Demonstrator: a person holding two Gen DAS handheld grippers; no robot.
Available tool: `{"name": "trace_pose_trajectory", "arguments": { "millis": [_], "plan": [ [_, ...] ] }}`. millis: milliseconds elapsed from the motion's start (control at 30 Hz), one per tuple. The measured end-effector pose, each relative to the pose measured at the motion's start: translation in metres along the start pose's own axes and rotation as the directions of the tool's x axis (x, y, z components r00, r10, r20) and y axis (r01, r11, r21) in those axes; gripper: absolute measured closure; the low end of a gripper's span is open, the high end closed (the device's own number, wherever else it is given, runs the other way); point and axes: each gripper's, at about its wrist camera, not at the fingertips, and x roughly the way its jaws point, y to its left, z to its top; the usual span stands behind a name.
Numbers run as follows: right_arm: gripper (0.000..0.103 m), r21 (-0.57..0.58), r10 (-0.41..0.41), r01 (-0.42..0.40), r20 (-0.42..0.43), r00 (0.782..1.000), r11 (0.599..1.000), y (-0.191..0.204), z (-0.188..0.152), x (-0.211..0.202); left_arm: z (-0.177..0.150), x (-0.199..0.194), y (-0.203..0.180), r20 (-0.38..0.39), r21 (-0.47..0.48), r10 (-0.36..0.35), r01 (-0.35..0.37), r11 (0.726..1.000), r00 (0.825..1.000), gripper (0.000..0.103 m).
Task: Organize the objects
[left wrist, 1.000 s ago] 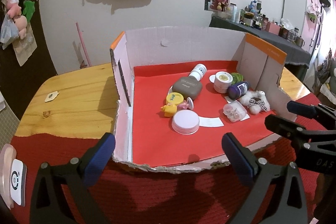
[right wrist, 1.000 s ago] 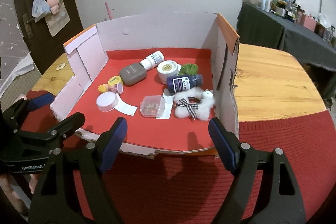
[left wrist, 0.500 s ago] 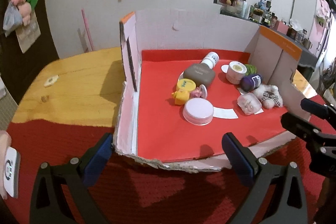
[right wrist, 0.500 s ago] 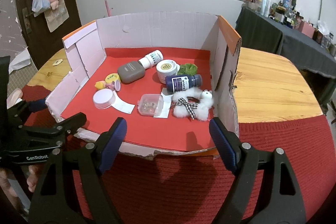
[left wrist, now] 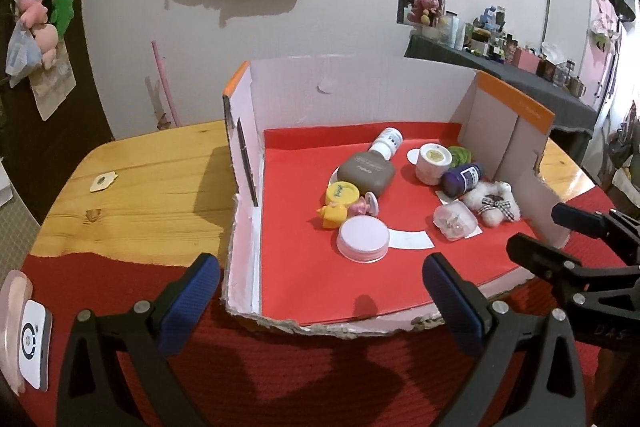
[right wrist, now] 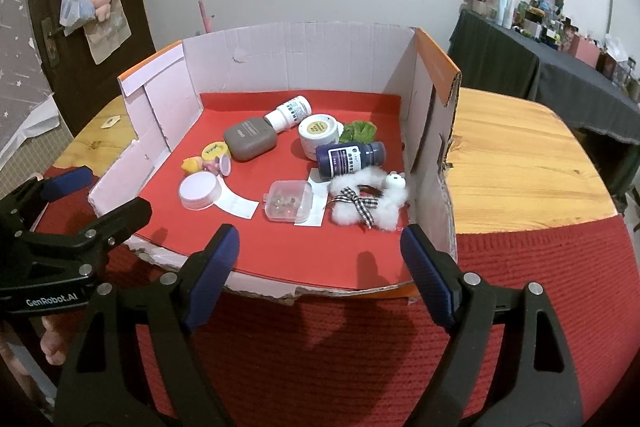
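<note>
**Wooden counter, red mat, open cardboard box**

A light wooden counter (left wrist: 152,183) with rounded corners carries everything. A red ribbed mat (right wrist: 520,267) covers its near part, leaving bare wood at the far left and far right. A cut-down cardboard box (right wrist: 304,67) with pale inner walls and orange edges sits partly on the mat, partly on the wood; its near side is open and ragged. A small pale tag (left wrist: 102,181) lies alone on the bare wood to the left of the box, well apart from it. At the mat's near left edge rests a white device with a round ring mark (left wrist: 34,343).
</note>
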Motion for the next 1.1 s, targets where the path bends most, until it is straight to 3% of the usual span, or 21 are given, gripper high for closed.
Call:
{"name": "trace_pose_trajectory", "arguments": {
  "millis": [667, 800, 1000, 1100],
  "plan": [
    [0.02, 0.003, 0.001, -0.001, 0.002, 1.0, 1.0, -0.001, 0.0, -0.002, -0.001, 0.002, -0.001, -0.007, -0.003, 0.009, -0.009, 1.0, 1.0, 0.0],
    [0.011, -0.003, 0.0, 0.0, 0.004, 1.0, 1.0, 0.0, 0.0, -0.004, -0.001, 0.002, 0.001, -0.006, -0.009, 0.007, -0.007, 1.0, 1.0, 0.0],
    [0.011, 0.004, -0.004, 0.004, 0.009, 1.0, 1.0, -0.001, -0.002, -0.007, -0.002, 0.002, 0.003, -0.006, -0.014, 0.01, -0.011, 1.0, 1.0, 0.0],
    [0.005, 0.001, -0.007, 0.007, 0.011, 1.0, 1.0, -0.001, -0.002, -0.01, -0.002, 0.002, 0.003, -0.006, -0.014, 0.009, -0.01, 1.0, 1.0, 0.0]
  ]
}}
